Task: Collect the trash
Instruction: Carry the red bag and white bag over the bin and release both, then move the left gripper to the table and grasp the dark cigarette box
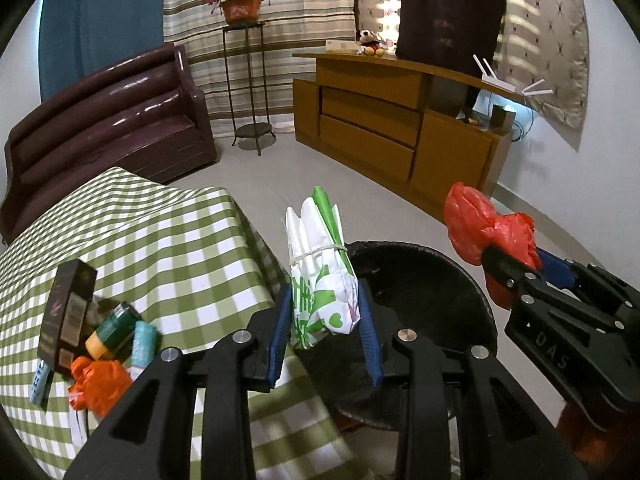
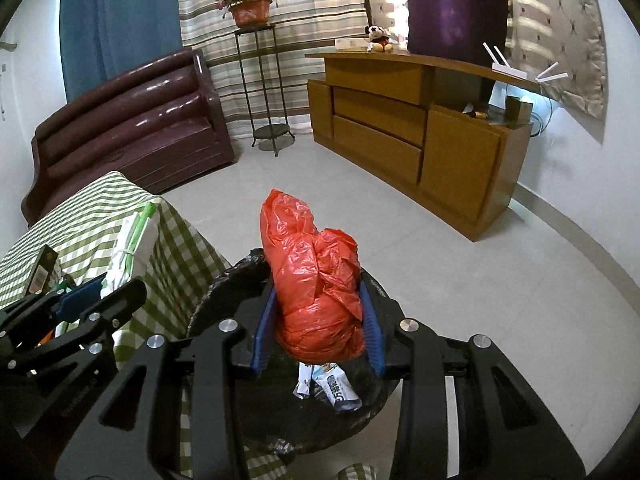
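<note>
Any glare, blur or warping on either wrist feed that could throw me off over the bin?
Left wrist view: sharp; fisheye bends the cabinet top and darkens the corners; glare streaks on the brown sofa; the bin interior reads almost black. Right wrist view: equally sharp and equally warped; the red plastic bag shows small shiny highlights; sunlit stripes on the right curtain.

A thin, crinkled red plastic bag [image 2: 318, 284] is catching the light glossily, while the white-and-green paper bundle [image 1: 322, 276] is looking matt. The checked tablecloth [image 1: 160, 240] is showing soft woven cloth, and the sofa [image 1: 108, 120] is gleaming like polished leather.
</note>
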The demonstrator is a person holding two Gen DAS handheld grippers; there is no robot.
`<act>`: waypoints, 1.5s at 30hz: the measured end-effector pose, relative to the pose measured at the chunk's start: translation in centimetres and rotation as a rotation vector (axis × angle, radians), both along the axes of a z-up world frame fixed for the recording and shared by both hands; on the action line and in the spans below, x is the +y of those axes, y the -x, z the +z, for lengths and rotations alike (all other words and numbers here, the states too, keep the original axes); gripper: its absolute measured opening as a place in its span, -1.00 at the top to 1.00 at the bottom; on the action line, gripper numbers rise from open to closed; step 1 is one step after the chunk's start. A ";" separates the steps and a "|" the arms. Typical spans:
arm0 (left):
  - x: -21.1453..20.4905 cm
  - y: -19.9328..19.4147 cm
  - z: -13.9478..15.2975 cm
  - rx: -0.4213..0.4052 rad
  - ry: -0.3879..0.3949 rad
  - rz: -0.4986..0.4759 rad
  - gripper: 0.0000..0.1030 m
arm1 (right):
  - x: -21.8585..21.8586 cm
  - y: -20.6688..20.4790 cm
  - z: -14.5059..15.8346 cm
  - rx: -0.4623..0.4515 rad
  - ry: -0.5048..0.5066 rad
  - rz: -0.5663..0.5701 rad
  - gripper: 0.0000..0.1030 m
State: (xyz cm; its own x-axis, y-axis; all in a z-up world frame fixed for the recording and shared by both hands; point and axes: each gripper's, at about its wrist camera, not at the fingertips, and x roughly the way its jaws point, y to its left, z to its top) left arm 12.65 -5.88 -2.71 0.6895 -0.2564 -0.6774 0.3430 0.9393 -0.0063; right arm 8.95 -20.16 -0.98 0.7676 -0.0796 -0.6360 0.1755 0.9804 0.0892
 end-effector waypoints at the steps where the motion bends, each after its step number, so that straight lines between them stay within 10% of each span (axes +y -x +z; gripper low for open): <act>1: -0.1 -0.1 -0.1 0.007 0.002 -0.001 0.34 | 0.0 -0.1 0.0 0.000 -0.005 -0.005 0.22; 45: 5.8 1.9 3.5 -0.042 0.024 0.130 -0.21 | 2.5 0.9 0.5 0.015 -0.010 0.041 -0.02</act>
